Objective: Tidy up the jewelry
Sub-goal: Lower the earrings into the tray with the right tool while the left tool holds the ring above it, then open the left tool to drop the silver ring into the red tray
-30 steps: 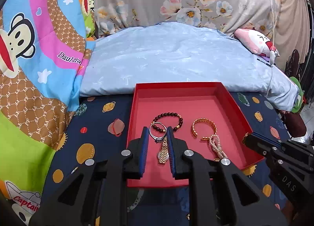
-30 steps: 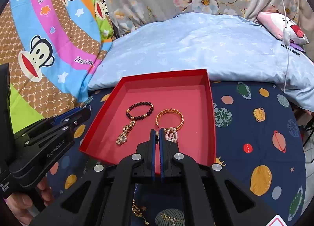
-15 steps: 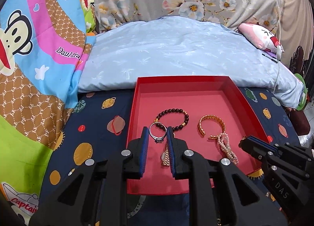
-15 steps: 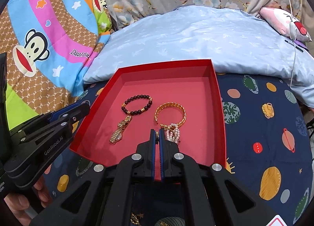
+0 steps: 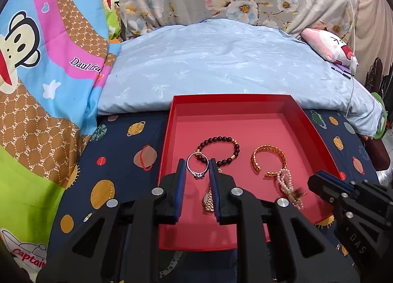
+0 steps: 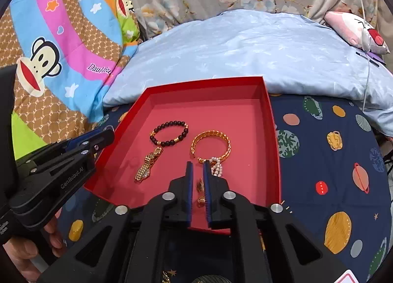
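Observation:
A red tray (image 5: 292, 103) (image 6: 265, 89) lies on a planet-print sheet. In it are a dark bead bracelet (image 5: 218, 146) (image 6: 169, 133), a gold bangle (image 5: 269, 157) (image 6: 211, 144), a pearl piece (image 5: 287, 184) (image 6: 217, 165) and a gold watch (image 5: 208, 200) (image 6: 147, 167). My left gripper (image 5: 196, 164) is shut on a silver ring (image 5: 197, 166), held above the tray's near left part. My right gripper (image 6: 197, 167) is slightly open over the tray's near edge, with a small gold piece (image 6: 200, 186) lying below its gap.
A light blue quilt (image 5: 221, 62) is piled behind the tray. A bright monkey-print blanket (image 5: 44, 62) rises at the left. A pink plush toy (image 5: 329, 45) and a white cable lie at the far right. More gold jewelry (image 6: 165, 276) lies on the sheet below the right gripper.
The right gripper's jaws have parted and a small gold piece now lies in the tray beneath them. The left gripper has drawn back a little with the ring.

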The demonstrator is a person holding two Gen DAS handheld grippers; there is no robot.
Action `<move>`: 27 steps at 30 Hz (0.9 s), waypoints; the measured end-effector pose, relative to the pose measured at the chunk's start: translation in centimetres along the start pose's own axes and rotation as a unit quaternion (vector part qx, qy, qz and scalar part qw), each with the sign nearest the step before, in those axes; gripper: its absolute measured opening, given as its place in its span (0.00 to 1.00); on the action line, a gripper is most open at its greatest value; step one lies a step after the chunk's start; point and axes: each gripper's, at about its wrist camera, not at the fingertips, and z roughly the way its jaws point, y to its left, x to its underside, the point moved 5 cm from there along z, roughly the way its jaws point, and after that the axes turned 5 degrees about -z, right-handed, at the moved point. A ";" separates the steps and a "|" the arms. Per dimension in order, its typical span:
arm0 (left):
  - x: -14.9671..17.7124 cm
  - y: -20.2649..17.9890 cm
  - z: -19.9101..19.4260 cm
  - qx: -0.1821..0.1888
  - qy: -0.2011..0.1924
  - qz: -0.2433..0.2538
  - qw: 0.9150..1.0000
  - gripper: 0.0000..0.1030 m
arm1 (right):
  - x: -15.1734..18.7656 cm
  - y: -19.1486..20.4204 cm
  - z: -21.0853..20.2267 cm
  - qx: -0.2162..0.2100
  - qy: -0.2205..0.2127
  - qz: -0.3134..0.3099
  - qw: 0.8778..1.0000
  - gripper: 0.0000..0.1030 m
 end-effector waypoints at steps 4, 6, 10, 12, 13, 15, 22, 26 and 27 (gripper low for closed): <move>0.0 0.6 -0.2 -0.012 -0.005 -0.012 1.000 0.43 | -0.1 -0.4 -1.1 0.002 -0.013 0.008 1.000 0.23; 0.0 1.0 -0.6 -0.017 -0.010 -0.016 1.000 0.44 | 0.0 -0.7 -2.0 0.000 -0.019 0.013 1.000 0.24; 0.7 1.4 -2.0 -0.009 -0.011 -0.019 1.000 0.47 | 1.2 -1.6 -4.5 -0.001 -0.026 0.027 0.999 0.24; 1.4 1.5 -3.1 -0.010 -0.014 -0.016 1.000 0.50 | 2.3 -2.1 -5.7 0.002 -0.025 0.032 0.999 0.24; 2.0 1.6 -3.7 -0.007 -0.015 -0.014 1.000 0.51 | 2.9 -2.4 -6.3 0.005 -0.024 0.033 0.999 0.25; 2.9 1.7 -4.5 -0.001 -0.012 -0.017 1.000 0.54 | 4.4 -3.0 -7.3 0.013 -0.018 0.036 0.999 0.25; 8.0 1.4 -6.3 0.010 0.012 -0.010 1.000 0.61 | 10.2 -4.8 -8.9 0.030 0.019 0.051 0.998 0.27; 10.4 1.0 -6.5 0.018 0.031 -0.013 0.999 0.62 | 12.7 -4.5 -8.1 0.020 0.045 0.058 0.997 0.27; 10.8 0.9 -6.5 0.021 0.036 -0.016 0.999 0.62 | 13.1 -4.2 -7.8 0.014 0.050 0.059 0.997 0.27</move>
